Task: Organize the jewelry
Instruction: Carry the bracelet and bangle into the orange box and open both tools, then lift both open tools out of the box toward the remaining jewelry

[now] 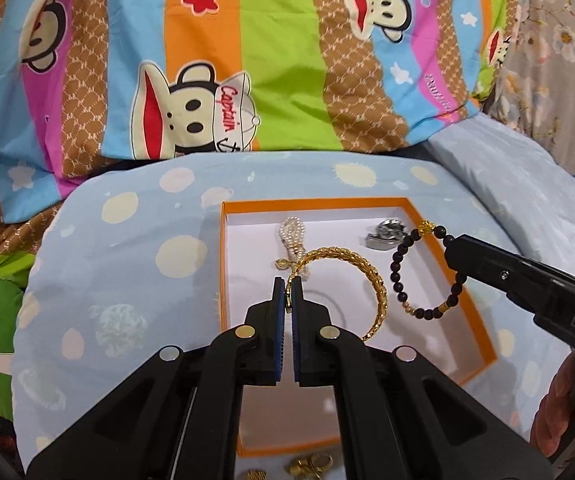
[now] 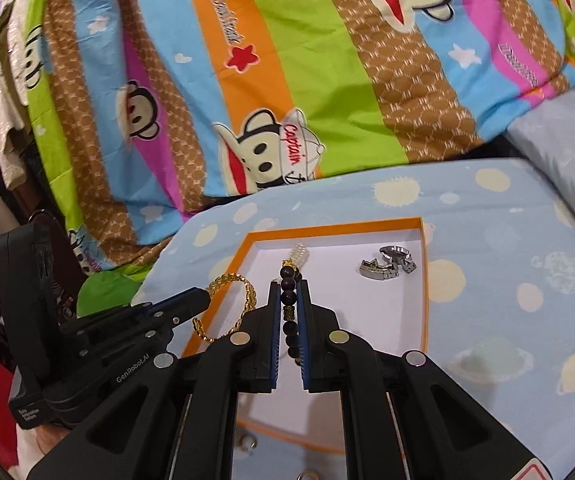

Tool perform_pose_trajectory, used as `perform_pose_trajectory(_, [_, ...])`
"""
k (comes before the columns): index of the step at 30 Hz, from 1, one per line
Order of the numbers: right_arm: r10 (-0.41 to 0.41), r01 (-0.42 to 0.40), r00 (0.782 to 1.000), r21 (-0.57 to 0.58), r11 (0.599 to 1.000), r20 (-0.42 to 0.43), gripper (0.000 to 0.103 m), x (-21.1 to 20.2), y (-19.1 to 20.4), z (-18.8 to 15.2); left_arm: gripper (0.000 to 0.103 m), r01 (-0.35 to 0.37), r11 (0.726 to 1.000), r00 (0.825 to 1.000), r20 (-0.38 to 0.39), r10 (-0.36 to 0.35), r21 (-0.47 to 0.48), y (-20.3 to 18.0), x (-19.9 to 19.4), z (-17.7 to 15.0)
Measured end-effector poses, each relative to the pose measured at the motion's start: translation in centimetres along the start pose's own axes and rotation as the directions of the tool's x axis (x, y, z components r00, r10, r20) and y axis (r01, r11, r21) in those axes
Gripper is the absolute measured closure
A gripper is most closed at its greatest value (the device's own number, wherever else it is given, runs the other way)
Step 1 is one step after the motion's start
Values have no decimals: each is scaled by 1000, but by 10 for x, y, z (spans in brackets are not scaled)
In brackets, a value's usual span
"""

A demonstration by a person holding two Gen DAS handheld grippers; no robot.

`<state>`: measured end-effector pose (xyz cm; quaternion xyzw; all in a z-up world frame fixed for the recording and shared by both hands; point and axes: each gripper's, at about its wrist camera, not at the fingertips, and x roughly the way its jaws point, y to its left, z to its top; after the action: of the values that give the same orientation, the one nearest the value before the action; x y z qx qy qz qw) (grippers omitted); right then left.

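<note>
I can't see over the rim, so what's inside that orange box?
In the orange box: a pearl strand and a silver watch. The left gripper holds a gold bracelet over it, the right gripper a black bead bracelet. The near floor is hidden behind the grippers.

Your left tool (image 1: 288, 292) is matt black plastic, and it pinches a shiny gold metal bracelet (image 1: 371, 276). Your right tool (image 2: 288, 300) pinches dark, smooth bead bracelet (image 2: 290, 322). The orange box (image 1: 471, 304) looks like smooth paper card. The bedsheet (image 1: 127, 264) is soft cloth.
</note>
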<state>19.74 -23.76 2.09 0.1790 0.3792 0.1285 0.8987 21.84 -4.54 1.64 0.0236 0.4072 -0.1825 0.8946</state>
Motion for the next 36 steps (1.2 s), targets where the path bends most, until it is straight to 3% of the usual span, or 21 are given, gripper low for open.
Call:
perform_pose_trajectory(5, [-94,93,994,-17,996,-47,95,23,-18,-4,101,-7,1000,999,-39,8,12,2,24,-2])
perform_pose_trajectory(13, [-254,254,967,-78,964,3,90,30,-28,-5,98,-30,1000,996,-85,30,4,6,45,-10])
perform_pose_trajectory(16, [-254,255,967,-68,964,21,83,26,-31,-5,92,-46,999,996,-74,46,1,9,44,-11])
perform_pose_trajectory(17, [-252,254,967,-65,965,27,83,24,-31,-5,84,-45,999,997,-65,45,-6,11,41,-10])
perform_pose_trajectory(20, [-239,241,970,-61,969,41,83,17,-30,-5,78,-40,999,999,-33,39,-29,15,30,-8])
perform_pose_trajectory(30, [-201,206,977,-66,976,71,82,-28,-11,-29,72,-32,997,999,28,34,-72,26,-25,-19])
perform_pose_trajectory(36, [-206,210,976,-53,976,71,72,-63,-7,-68,65,-40,993,998,38,45,-108,31,-60,-50])
